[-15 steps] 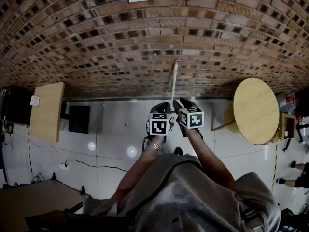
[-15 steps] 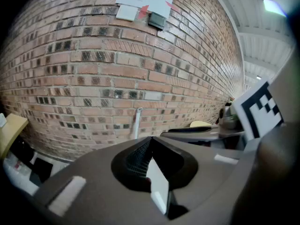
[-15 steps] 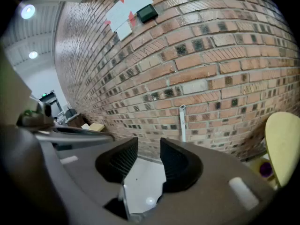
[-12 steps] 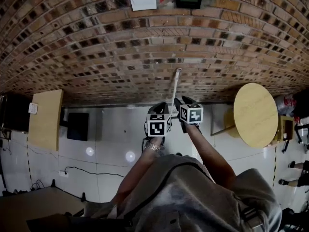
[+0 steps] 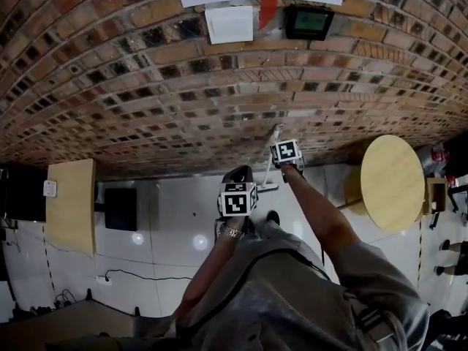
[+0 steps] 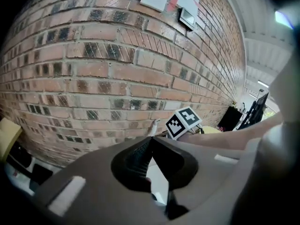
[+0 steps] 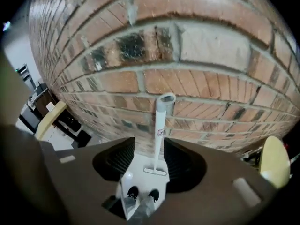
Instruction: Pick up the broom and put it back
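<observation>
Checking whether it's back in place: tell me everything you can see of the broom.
The broom shows as a thin white stick, plastic or painted metal by its look, with a grey looped cap on top and a small label below it. It stands nearly upright, its top seemingly resting against the brick wall and its short crossbar foot on the white floor. It appears between the jaws of the open right tool, touching neither. No bristles are visible.

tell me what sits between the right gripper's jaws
The broom's white handle rises between the jaws of the right gripper, which stand apart on either side of it, as the right gripper view shows.
</observation>
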Demonstrator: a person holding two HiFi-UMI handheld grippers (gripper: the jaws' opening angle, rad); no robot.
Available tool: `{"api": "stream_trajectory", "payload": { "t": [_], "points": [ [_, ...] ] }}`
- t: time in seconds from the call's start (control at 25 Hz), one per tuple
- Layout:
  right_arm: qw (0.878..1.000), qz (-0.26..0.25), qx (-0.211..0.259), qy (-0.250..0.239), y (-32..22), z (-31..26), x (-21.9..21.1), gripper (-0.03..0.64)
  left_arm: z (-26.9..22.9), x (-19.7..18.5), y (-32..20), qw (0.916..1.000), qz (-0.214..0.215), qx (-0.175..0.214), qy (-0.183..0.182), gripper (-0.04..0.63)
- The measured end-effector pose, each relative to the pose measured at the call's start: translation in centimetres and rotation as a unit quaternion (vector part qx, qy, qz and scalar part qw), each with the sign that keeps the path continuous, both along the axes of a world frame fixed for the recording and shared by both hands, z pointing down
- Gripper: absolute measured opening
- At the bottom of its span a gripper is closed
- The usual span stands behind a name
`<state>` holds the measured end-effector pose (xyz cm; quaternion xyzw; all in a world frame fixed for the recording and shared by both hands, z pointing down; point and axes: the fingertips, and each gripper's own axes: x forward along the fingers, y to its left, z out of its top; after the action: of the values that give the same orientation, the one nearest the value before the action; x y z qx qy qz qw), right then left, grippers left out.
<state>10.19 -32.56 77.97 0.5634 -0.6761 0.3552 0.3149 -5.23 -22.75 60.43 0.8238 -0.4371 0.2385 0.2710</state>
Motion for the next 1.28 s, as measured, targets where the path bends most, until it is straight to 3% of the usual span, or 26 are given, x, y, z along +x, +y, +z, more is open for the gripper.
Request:
{"api": "stream_trajectory", "payload": {
  "t": [0.32, 0.44, 0.56, 0.72, 0.96, 1.28],
  "points": [
    [1.000, 0.005, -0.027, 0.013, -6.0, 3.1, 1.4, 0.166, 0.5, -3.1, -3.0, 0.9985, -0.052, -0.012, -0.016, 0.005],
    [1.000, 0.007, -0.021, 0.003, -7.2, 3.7, 1.9, 0.126, 0.6, -3.8, -3.6, 0.9975, -0.065, -0.015, -0.021, 0.005],
    [1.000, 0.019, -0.018, -0.011, -7.5, 3.7, 2.2, 0.098, 0.9, -3.7, -4.2, 0.9971, -0.071, -0.016, -0.022, 0.005],
    [1.000, -0.011, -0.001, -0.009, -6.3, 3.1, 2.0, 0.097, 0.5, -2.0, -4.8, 0.9982, -0.056, -0.005, -0.019, 0.005],
    [0.996, -0.078, 0.049, -0.002, 0.3, 0.1, 0.6, 0.097, -1.2, 1.6, -6.1, 0.9992, -0.018, 0.036, 0.001, 0.005],
    [0.986, -0.063, 0.155, -0.004, 5.0, -10.7, 0.6, 0.097, -2.9, 5.8, -7.3, 0.9964, 0.022, 0.077, 0.027, 0.005]
  ]
}}
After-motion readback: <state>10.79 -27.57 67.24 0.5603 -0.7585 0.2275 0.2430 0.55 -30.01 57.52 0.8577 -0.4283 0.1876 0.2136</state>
